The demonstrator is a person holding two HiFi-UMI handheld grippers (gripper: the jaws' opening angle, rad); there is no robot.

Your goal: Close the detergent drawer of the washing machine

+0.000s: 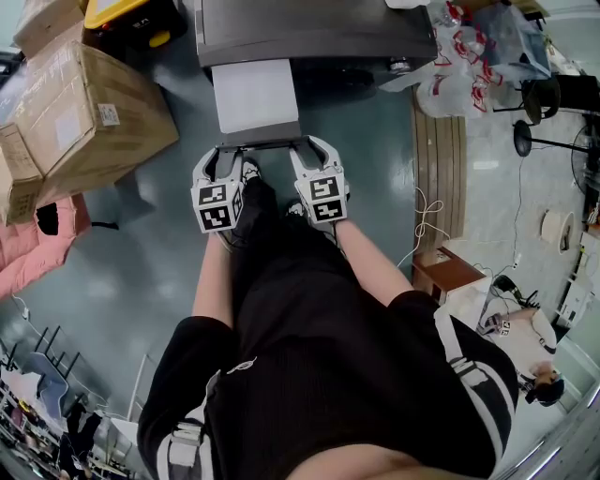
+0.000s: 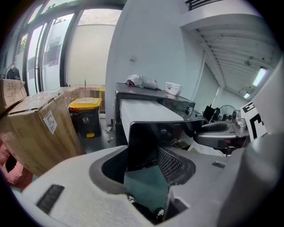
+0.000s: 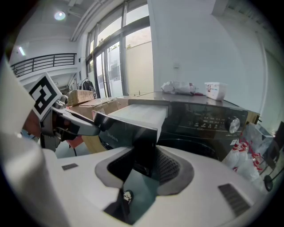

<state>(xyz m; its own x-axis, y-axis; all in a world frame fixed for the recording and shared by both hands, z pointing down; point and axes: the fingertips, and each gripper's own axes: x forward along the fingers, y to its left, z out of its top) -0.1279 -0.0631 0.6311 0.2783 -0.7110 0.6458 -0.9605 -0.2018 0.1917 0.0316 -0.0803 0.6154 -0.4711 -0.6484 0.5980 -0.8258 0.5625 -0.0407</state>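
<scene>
Closest to us, black clothing (image 1: 337, 356) fills the lower part of the head view, and our two bare forearms (image 1: 214, 281) reach forward from it to the grippers. We see the left gripper (image 1: 225, 155) and the right gripper (image 1: 314, 150) side by side at the dark front panel (image 1: 261, 142) of the detergent drawer (image 1: 255, 94). That drawer stands pulled well out of the washing machine (image 1: 309, 28), its pale top showing over the blue-grey floor (image 1: 375, 131).

Looking along the left gripper (image 2: 144, 164), we find its jaws spread, with the left end of the front panel (image 2: 151, 142) standing in the gap; we see no pad clamping it. Looking along the right gripper (image 3: 144, 164), we find the jaws likewise apart, the panel's right end (image 3: 124, 131) between them and the machine's dark control face (image 3: 208, 122) just beyond.

We note a cardboard box (image 1: 84, 112) left of the machine, a yellow-lidded bin (image 2: 86, 115) behind it, and plastic bags (image 1: 459, 66) on the right.
</scene>
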